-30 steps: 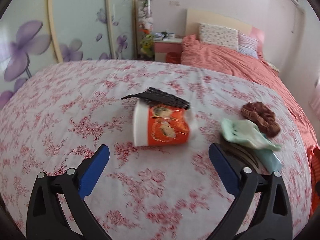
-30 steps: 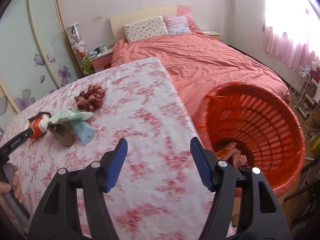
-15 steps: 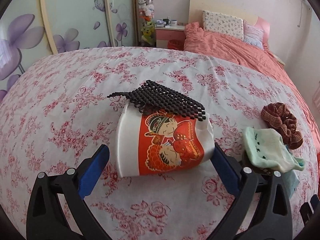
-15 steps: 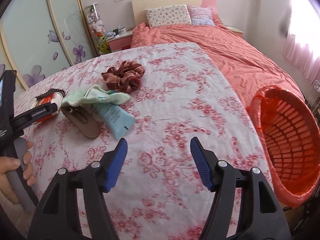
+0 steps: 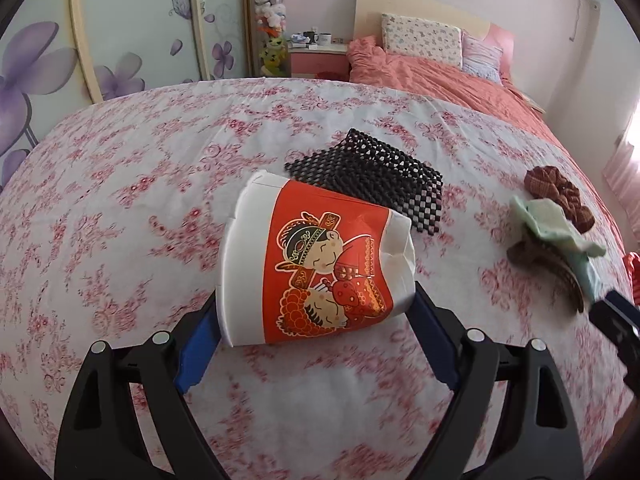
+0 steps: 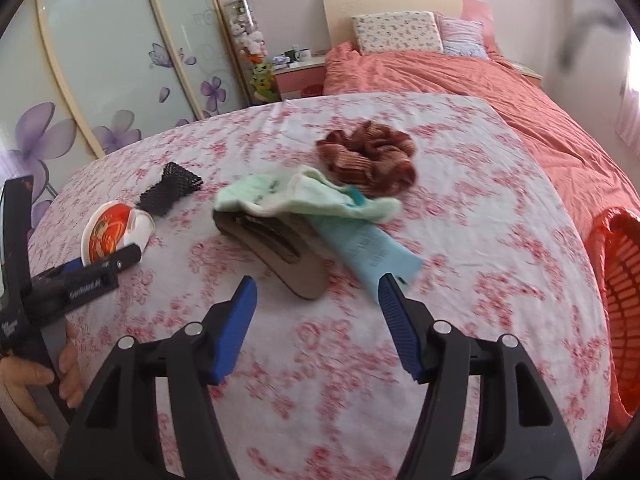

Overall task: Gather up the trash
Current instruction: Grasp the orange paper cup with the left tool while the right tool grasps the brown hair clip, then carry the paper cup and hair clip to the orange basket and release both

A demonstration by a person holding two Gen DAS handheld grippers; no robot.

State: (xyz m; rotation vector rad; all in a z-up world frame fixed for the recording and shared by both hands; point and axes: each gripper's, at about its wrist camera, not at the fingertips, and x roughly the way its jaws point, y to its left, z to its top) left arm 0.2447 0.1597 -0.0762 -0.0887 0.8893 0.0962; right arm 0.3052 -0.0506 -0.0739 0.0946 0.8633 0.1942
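Low in the middle of the left wrist view, the left gripper [image 5: 316, 320] straddles a crumpled white paper cup with a red cartoon print [image 5: 316, 268], which lies on its side on the table covered with a white cloth printed in pink flowers [image 5: 120, 200]. Its jaws have just been closing, and the cup lies between them; the blue pads [image 5: 196, 348] stand right at the cup's rim on the left and its crushed base on the right, but whether they press on it I cannot tell. Just behind the cup, touching its upper edge, lies a black perforated rubber mat piece [image 5: 372, 172].

At the bottom of the right wrist view, the right gripper [image 6: 316, 292] hangs about half open with nothing between its blue pads. Just above it in the frame lies a brown curved hair clip [image 6: 280, 252], with a pale green sock [image 6: 296, 196] draped over its far end and over a light blue squeeze tube [image 6: 368, 248]. The tube's near end lies just beside the right pad. Beyond the sock sits a dark red striped fabric scrunchie [image 6: 368, 156]. At the right edge stands an orange plastic lattice basket [image 6: 620, 280], beside the table. At the lower left a person's hand [image 6: 36, 380] grips the left tool's handle.
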